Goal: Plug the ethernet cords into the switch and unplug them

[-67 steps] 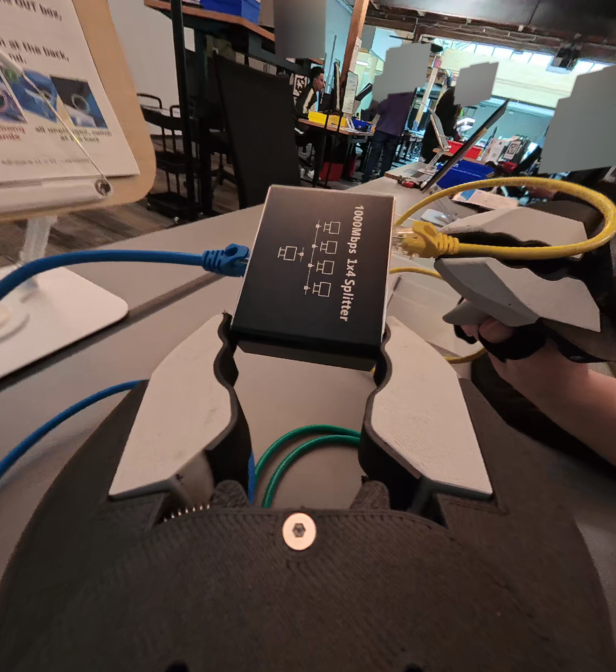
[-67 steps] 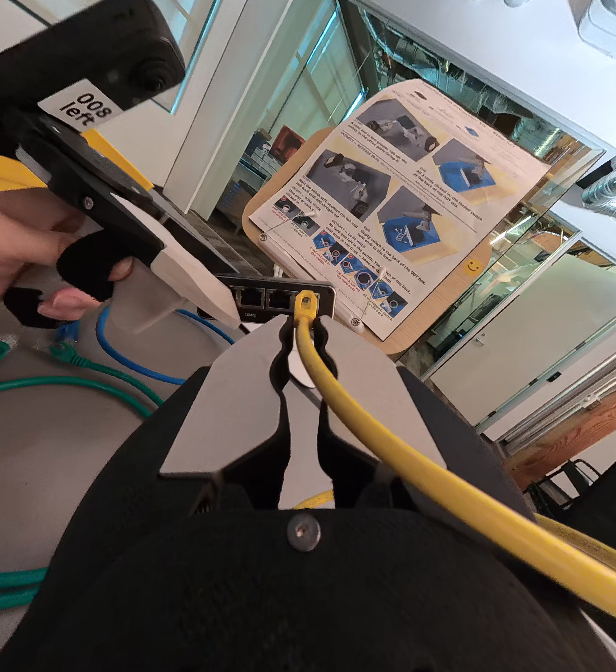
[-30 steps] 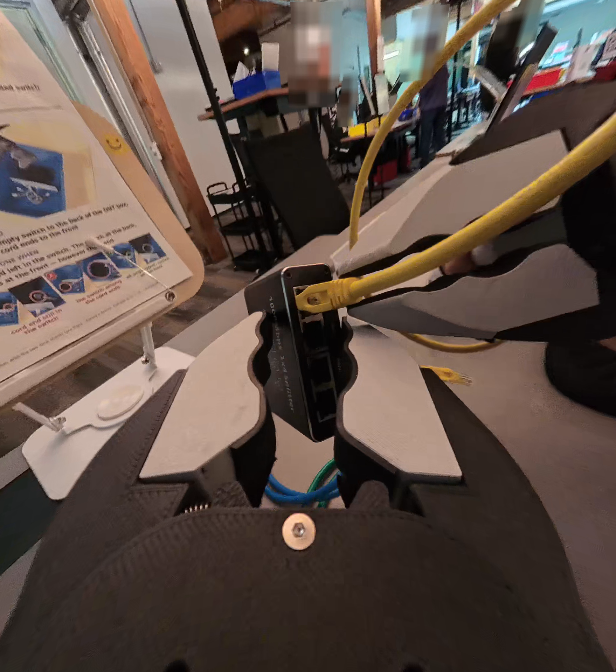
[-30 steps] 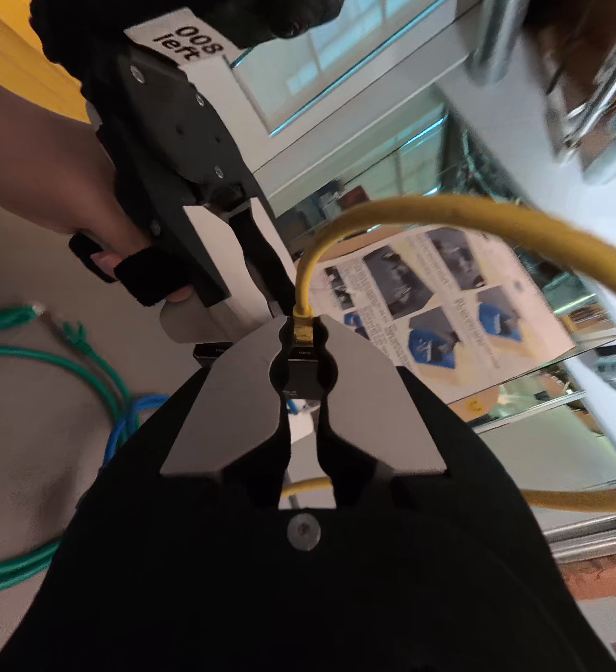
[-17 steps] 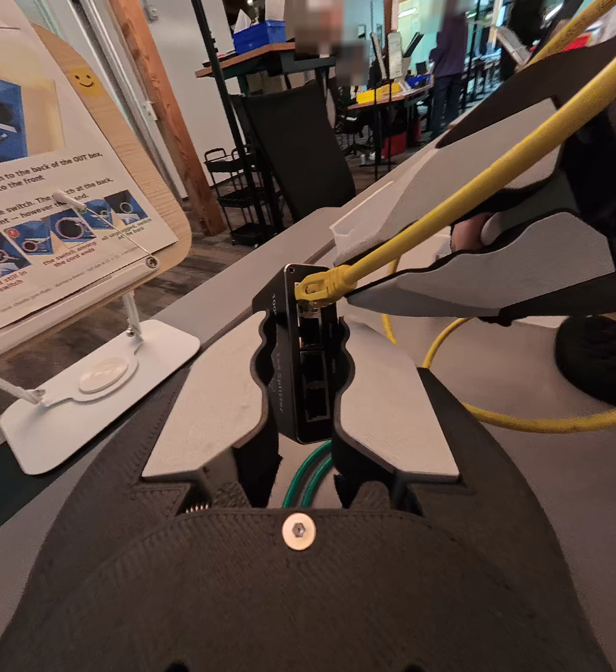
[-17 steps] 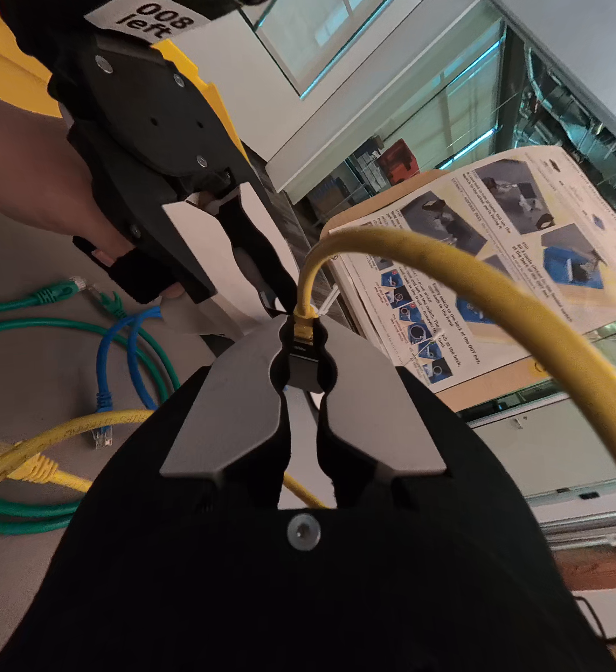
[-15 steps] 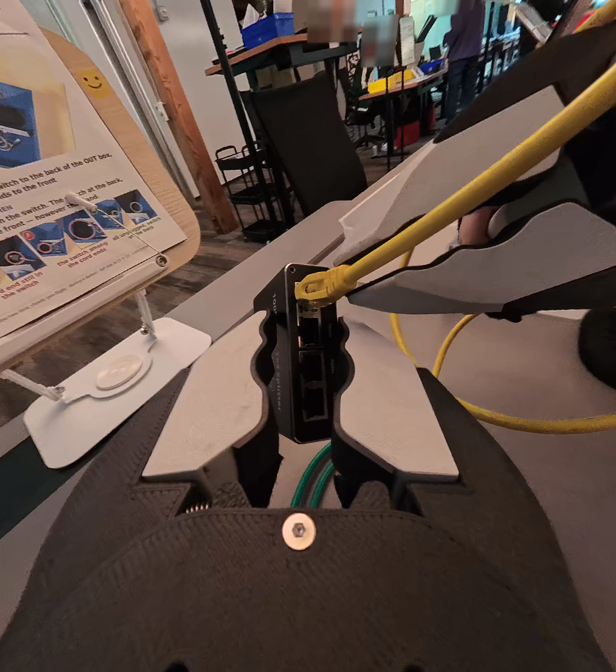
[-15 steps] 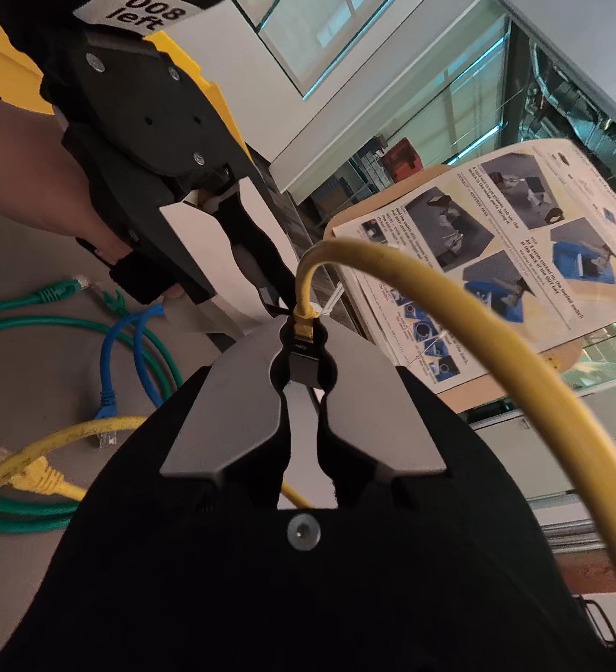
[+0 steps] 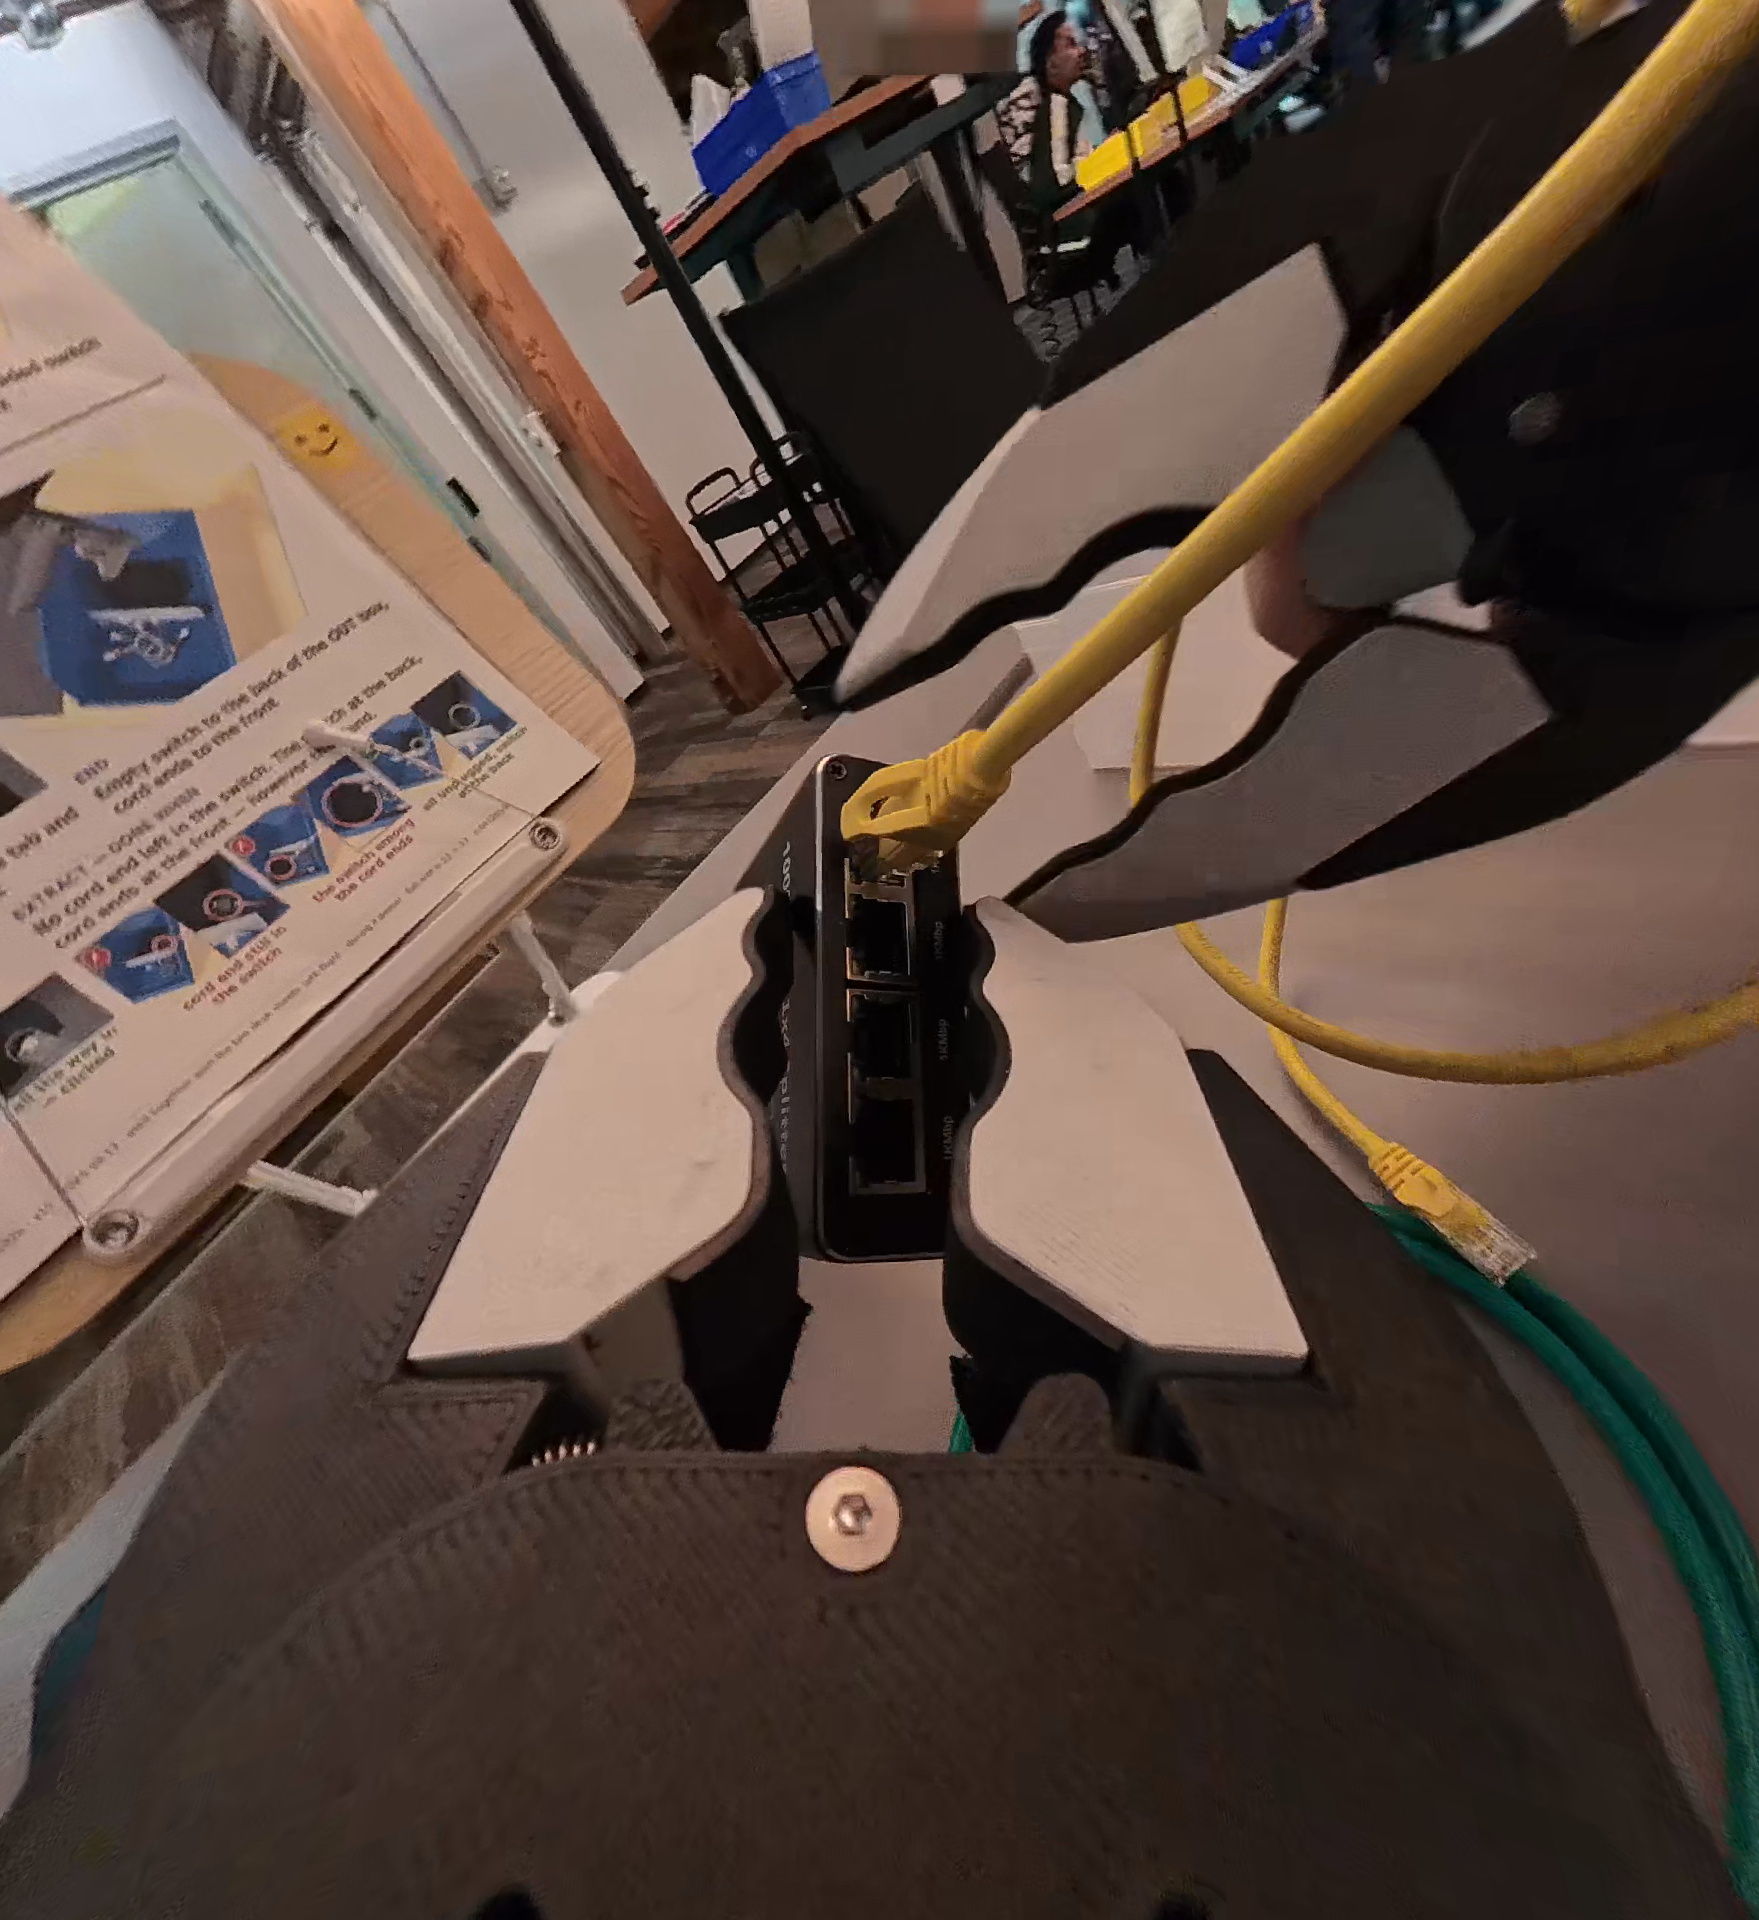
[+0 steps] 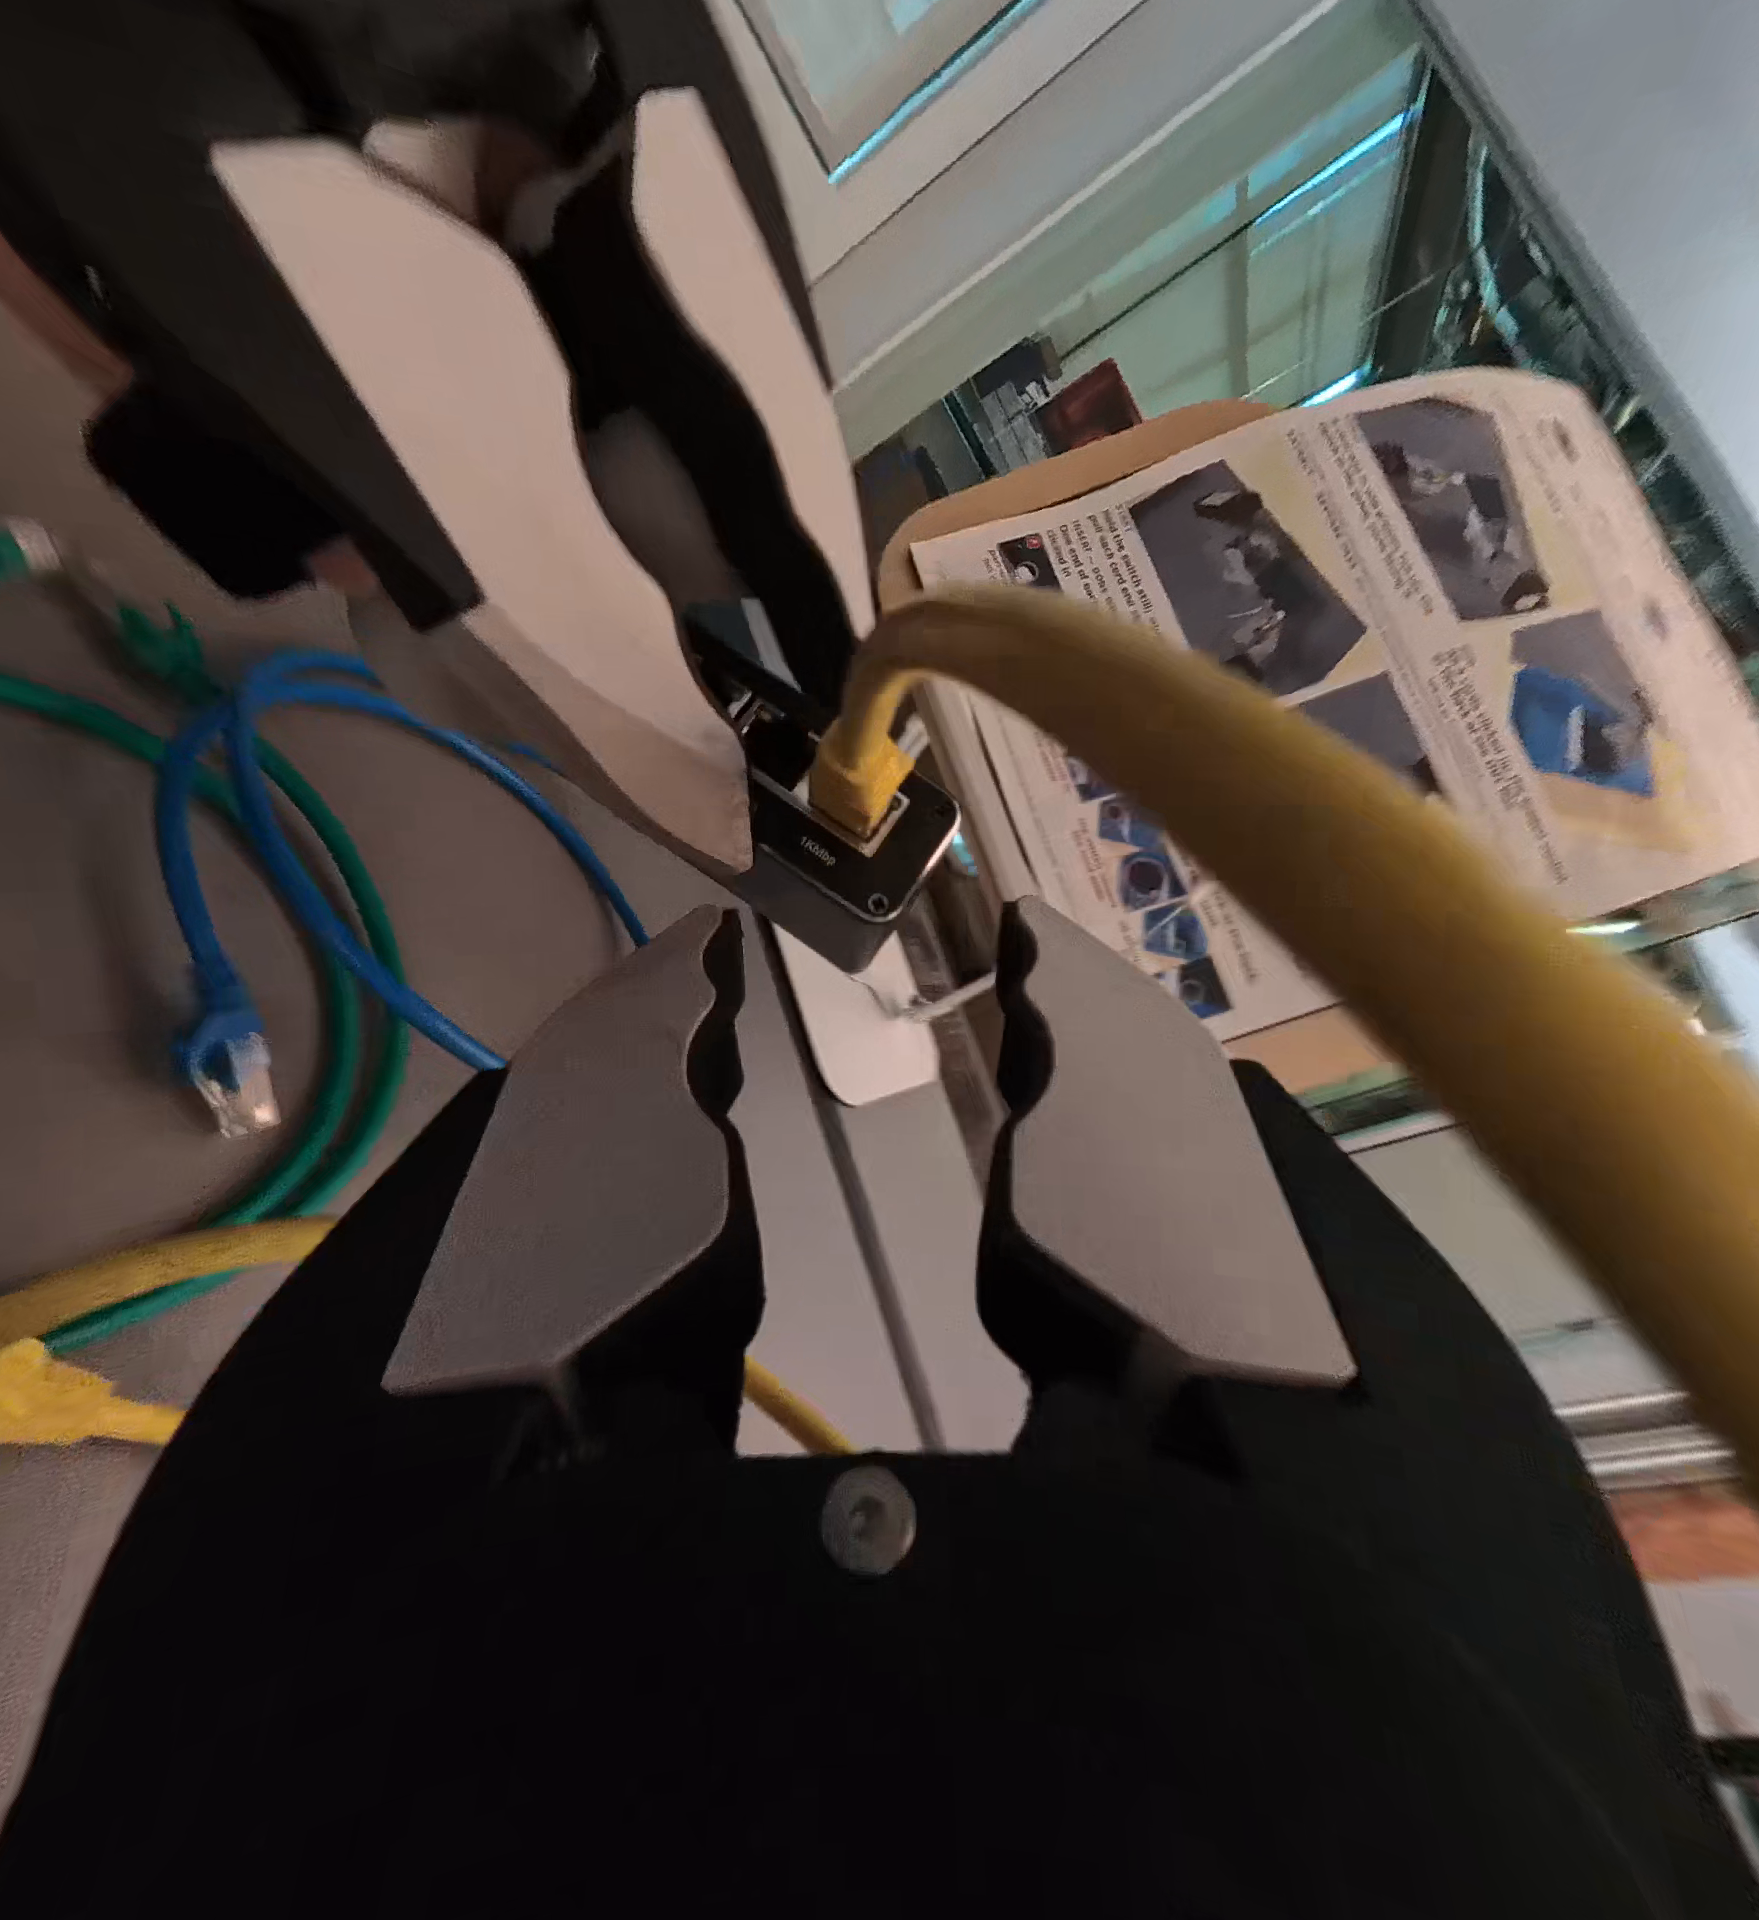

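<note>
My left gripper (image 9: pixel 864 914) is shut on the black switch (image 9: pixel 885 1060) and holds it on edge above the table, ports facing the camera. A yellow plug (image 9: pixel 922 805) sits in the topmost port, and its yellow cord (image 9: pixel 1270 499) runs up to the right. The three lower ports are empty. My right gripper (image 10: pixel 870 920) is open and empty, just short of the switch (image 10: pixel 844 873) and the yellow plug (image 10: pixel 854 779). It also shows in the left wrist view (image 9: pixel 932 792), jaws spread either side of the cord.
An instruction board (image 9: pixel 179 779) on a white stand is at the left. Green cords (image 9: pixel 1633 1455) and a loose yellow plug (image 9: pixel 1426 1195) lie on the grey table. In the right wrist view, blue (image 10: pixel 220 831) and green (image 10: pixel 355 1039) cords lie at the left. Only a small space, under 4 cm, lies between the two pairs of fingers.
My right gripper has opened, let go of the yellow plug and drawn back a little. The plug stays in the switch's top port. My left gripper still holds the switch.
</note>
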{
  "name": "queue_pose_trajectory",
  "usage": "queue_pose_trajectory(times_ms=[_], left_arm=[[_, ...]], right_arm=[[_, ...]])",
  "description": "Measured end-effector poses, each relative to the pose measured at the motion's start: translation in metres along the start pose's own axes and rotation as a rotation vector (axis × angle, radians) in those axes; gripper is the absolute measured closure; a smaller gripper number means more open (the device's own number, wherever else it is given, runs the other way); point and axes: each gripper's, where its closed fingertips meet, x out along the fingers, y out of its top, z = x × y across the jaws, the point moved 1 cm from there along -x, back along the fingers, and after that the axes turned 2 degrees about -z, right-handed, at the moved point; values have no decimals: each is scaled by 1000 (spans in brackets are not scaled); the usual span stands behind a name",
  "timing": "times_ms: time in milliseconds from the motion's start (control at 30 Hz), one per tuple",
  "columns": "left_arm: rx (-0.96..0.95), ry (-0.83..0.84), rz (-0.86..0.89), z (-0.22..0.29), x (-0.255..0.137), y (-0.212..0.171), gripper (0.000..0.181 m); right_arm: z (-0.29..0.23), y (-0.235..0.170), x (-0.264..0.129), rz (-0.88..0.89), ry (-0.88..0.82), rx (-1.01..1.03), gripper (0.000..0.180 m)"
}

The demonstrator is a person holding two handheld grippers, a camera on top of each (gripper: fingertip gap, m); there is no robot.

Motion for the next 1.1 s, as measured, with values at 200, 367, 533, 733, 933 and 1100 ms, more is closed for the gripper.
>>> queue_pose_trajectory(times_ms=[200,367,533,733,933,1100], left_arm=[[256,-90,-49,22,-6,6,150],[334,-187,-120,31,-13,0,150],[310,-204,-142,26,-21,5,163],[-180,-186,-129,-37,-41,15,121],[-1309,-707,22,-58,-40,2,103],[-1533,-946,40,-29,-28,5,108]], right_arm=[[-9,8,-5,-31,-45,-328,131],[-26,8,-2,-63,14,-465,136],[-27,6,-1,-101,2,-520,140],[-2,10,-7,-100,-162,-535,142],[18,34,-22,-14,-387,-609,143],[21,43,-29,30,-455,-652,143]])
